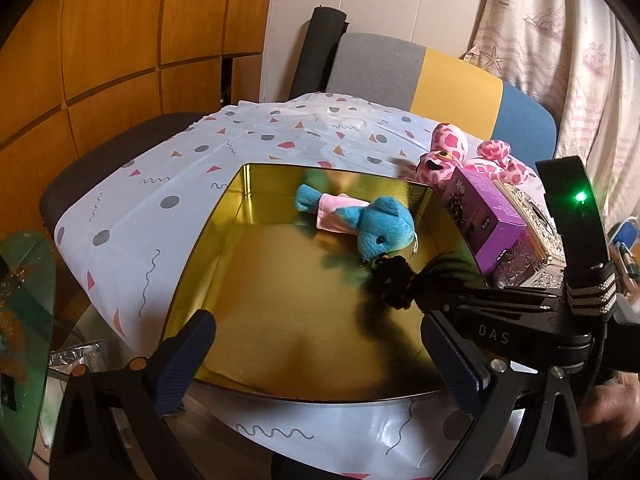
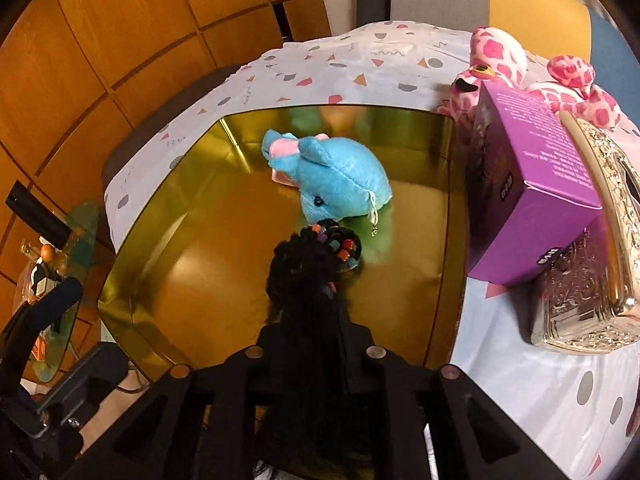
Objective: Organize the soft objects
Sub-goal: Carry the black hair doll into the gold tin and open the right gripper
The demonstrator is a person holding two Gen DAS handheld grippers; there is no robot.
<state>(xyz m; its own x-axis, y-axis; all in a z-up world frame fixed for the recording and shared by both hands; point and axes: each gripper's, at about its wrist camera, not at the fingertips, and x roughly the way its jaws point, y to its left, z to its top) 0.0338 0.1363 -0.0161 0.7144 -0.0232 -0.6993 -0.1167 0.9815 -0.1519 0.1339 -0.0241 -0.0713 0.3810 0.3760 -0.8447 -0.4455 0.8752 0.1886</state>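
Standing at the desk (image 1: 132,208) with its patterned cloth, I'd start at the left, where the left tongs (image 1: 320,354) hang wide apart and empty over the near edge of the gold tin (image 1: 224,216), touching nothing. Inside that tin, toward the back wall, lies the blue plush toy (image 1: 380,226) on its side, pink middle showing. Just in front of its face comes the black yarn doll (image 2: 320,256) with coloured beads — pinched in the right tongs (image 2: 316,344), which are closed narrow on its dark strands, the doll's head low over the tin floor, so close I cannot tell whether it touches.

The step in hand looks like setting this doll down inside the tin. To do it well, I'd judge it wise to lower it until the head rests on the gold bottom beside the blue toy, not on top of it, then ease the tongs apart slowly so the loose strands slip free rather than snag and drag the doll back out.

Further right, outside the tin, stand a purple box (image 2: 536,184) touching a silver ornate box (image 2: 588,280). Behind them the pink spotted plush (image 2: 500,56) waits on the cloth — likely the next soft thing to collect.
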